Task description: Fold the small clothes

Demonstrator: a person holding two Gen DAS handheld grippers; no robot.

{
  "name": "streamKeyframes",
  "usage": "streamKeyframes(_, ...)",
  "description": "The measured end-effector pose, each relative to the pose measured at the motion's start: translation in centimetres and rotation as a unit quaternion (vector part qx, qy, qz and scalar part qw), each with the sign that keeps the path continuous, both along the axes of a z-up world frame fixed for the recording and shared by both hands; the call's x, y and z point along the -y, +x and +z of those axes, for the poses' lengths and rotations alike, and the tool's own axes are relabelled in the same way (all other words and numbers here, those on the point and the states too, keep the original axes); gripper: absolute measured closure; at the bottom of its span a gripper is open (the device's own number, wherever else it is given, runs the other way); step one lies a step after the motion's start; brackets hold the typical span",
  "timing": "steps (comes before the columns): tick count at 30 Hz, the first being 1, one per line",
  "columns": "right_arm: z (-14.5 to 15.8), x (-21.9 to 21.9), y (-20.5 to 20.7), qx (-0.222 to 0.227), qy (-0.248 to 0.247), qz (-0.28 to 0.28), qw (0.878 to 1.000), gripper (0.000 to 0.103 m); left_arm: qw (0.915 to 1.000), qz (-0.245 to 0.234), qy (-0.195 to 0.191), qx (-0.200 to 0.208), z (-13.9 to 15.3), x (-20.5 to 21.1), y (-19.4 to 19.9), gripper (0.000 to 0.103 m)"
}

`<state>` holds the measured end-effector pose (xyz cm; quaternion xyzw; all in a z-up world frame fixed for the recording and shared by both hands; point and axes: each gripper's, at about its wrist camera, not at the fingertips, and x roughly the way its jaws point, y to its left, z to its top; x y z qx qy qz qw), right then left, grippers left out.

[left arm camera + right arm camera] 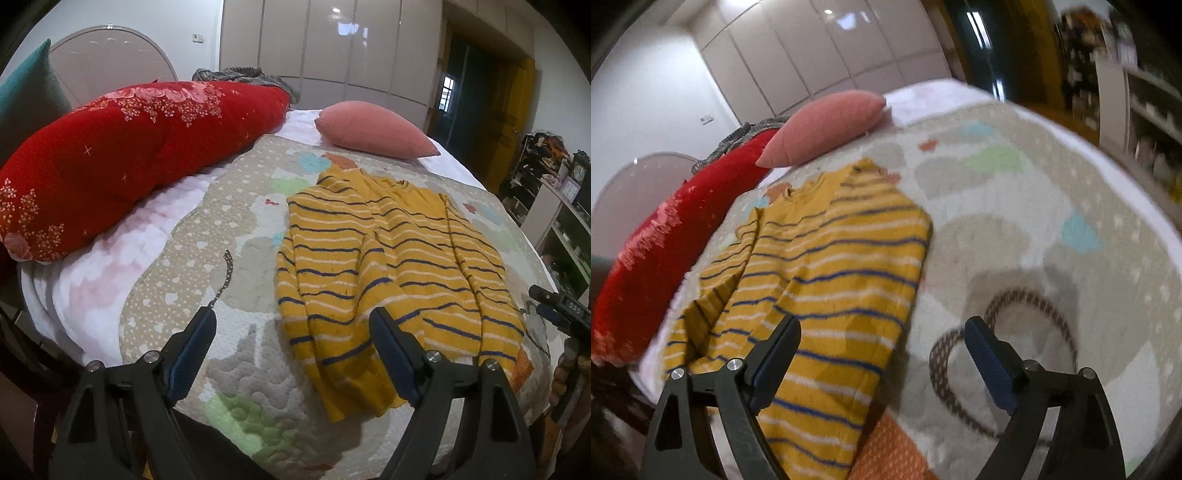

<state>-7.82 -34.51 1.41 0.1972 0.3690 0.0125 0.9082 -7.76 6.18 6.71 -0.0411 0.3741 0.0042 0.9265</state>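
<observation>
A small yellow sweater (388,266) with blue and white stripes lies flat on the patterned quilt (229,229), sleeves folded in over the body, neck toward the pink pillow. My left gripper (293,321) is open and empty, hovering over the sweater's lower left edge. The sweater also shows in the right wrist view (827,280). My right gripper (882,332) is open and empty above the sweater's lower right edge. The right view is blurred. Part of the right gripper's body (561,306) shows at the right edge of the left wrist view.
A big red floral cushion (122,155) lies along the bed's left side. A pink pillow (373,129) sits at the far end. A dotted dark loop pattern (964,354) is on the quilt by my right gripper. Shelves (554,199) stand at the right.
</observation>
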Motion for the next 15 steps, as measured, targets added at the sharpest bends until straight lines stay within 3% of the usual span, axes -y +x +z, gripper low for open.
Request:
streamKeyframes(6, -0.3, -1.0, -0.8, -0.009, -0.023, 0.017, 1.0, 0.012, 0.9999, -0.001, -0.007, -0.011, -0.7, -0.1, 0.2, 0.019)
streamKeyframes(15, -0.7, -2.5, -1.0, -0.01, -0.014, 0.036, 0.999, 0.012, 0.9998, -0.011, -0.007, -0.017, -1.3, 0.4, 0.5, 0.019)
